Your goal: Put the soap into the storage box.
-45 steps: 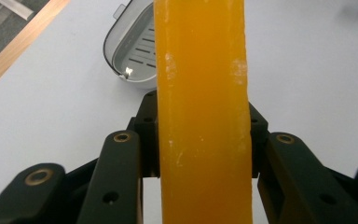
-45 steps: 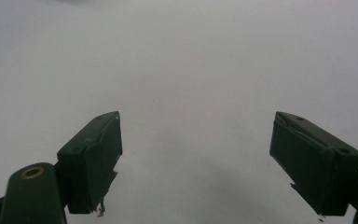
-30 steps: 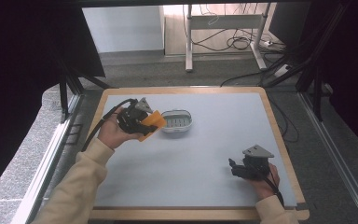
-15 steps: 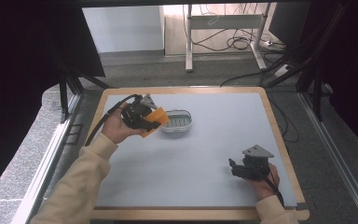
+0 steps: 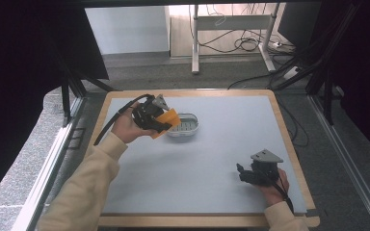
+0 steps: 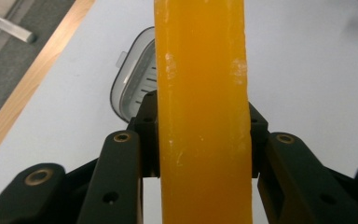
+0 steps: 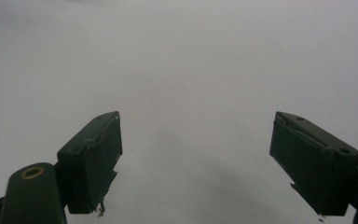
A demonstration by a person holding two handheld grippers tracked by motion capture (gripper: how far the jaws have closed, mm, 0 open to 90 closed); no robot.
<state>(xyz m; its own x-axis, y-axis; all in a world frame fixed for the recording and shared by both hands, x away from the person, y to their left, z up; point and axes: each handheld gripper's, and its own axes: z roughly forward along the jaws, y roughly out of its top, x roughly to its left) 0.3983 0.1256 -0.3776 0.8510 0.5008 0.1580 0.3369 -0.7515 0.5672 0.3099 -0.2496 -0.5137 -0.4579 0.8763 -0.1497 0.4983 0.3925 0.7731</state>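
Note:
My left gripper point(image 5: 160, 121) is shut on an orange bar point(image 5: 166, 121), which it holds just above the mat at the left edge of a small clear ridged tray point(image 5: 187, 123). In the left gripper view the orange bar point(image 6: 200, 107) stands upright between the two jaws, with the tray point(image 6: 133, 84) behind it. Near the front right of the mat, my right gripper point(image 5: 241, 172) rests low and open. The right gripper view shows its jaws wide apart around the gripper midpoint point(image 7: 200, 163), with bare mat between them.
A wooden frame point(image 5: 289, 139) borders the pale grey mat point(image 5: 212, 149). Beyond the table stand metal desk legs point(image 5: 195, 48) with loose cables on the floor. Dark uprights rise at both sides.
My left gripper has carried the orange bar slightly right and toward the tray. The right gripper has stayed where it was.

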